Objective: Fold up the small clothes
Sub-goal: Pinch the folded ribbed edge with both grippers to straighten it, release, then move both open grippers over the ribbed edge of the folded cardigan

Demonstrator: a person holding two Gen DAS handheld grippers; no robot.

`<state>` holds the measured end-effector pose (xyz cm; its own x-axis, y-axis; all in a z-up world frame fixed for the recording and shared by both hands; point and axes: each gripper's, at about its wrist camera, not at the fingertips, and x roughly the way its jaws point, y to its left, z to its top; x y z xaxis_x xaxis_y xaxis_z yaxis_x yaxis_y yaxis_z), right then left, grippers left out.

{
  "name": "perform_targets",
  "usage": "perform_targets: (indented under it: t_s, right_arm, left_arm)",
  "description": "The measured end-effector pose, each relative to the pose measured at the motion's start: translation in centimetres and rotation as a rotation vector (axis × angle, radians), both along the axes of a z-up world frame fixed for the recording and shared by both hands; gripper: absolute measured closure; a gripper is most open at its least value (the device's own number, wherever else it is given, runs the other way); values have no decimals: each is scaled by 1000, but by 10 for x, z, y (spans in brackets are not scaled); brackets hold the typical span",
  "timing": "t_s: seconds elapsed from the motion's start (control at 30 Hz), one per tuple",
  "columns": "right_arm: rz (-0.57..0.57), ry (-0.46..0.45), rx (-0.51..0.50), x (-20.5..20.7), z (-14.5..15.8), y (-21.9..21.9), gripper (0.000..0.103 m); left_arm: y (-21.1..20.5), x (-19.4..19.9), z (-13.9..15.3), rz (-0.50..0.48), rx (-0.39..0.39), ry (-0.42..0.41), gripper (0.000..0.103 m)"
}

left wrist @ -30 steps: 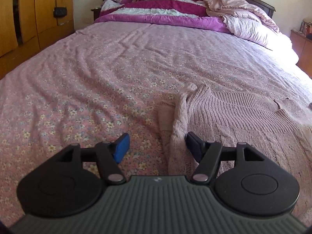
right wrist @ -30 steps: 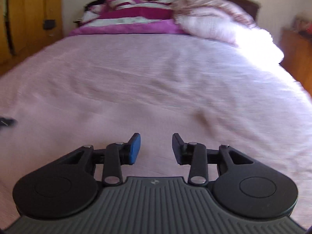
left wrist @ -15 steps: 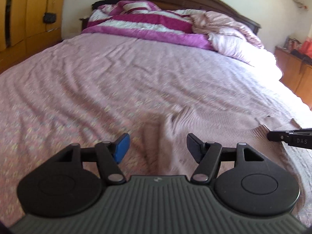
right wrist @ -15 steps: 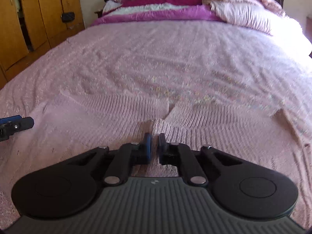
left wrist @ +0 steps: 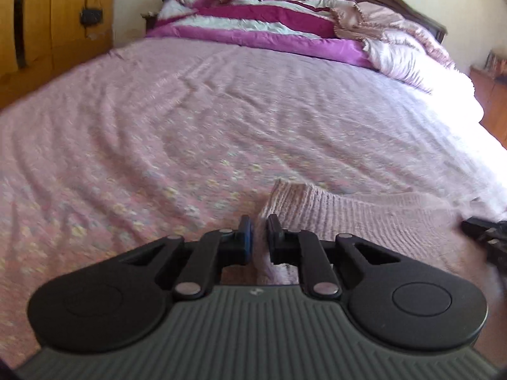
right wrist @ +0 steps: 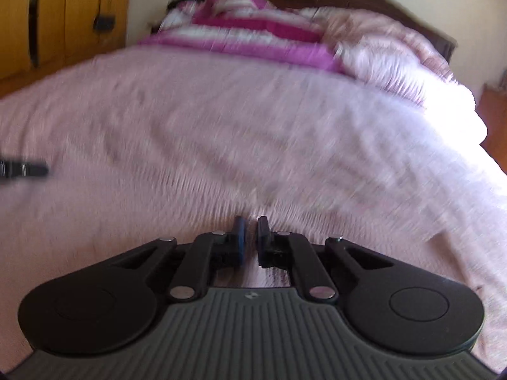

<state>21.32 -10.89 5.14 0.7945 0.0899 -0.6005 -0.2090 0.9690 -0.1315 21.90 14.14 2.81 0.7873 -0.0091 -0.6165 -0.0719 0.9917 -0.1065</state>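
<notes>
A pale pink knit sweater lies flat on the bed's near part. In the left wrist view my left gripper sits at the sweater's left edge, its jaws closing with a fold of knit pinched between the pads. My right gripper shows as a dark shape at the far right. The right wrist view is blurred: my right gripper rests on the sweater, jaws opening slightly from a narrow gap, pink knit still between them. The left gripper's fingertips poke in from the left edge.
The sweater rests on a pink flowered bedsheet that stretches far ahead. A magenta and white quilt and pink bedding are heaped at the headboard. Wooden wardrobe doors stand on the left, a wooden nightstand on the right.
My left gripper went from wide open to closed on the sweater's left edge after shifting toward it. My right gripper came down onto the sweater and closed to a narrow gap.
</notes>
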Motion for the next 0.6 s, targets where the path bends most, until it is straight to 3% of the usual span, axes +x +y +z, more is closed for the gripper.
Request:
perform_targets:
  t_s: [0.07,0.17,0.33,0.43,0.53,0.6]
  right_arm:
    - [13,0,43,-4,6,-11,71]
    - [-5,-31,140,-15,21,-42,57]
    - [-63,21,214,-15,20,-96,57]
    - [-138,34,156,-13,7,-120,57]
    - [-233,25,50,-4,-13,-142,57]
    - [-254,9,88,-1,-17,-157,57]
  left_arm:
    - [-2,-1,1,-10,26,-2,88]
    - [0,-5,5,-17,15,-2,88]
    - [4,-14,13,-29,-46,8,84]
    - [0,-18,11,-39,-29,21,69]
    - [-3,-17,5,-28,15,38,65]
    - [-1,-17,5,-24,0,40,65]
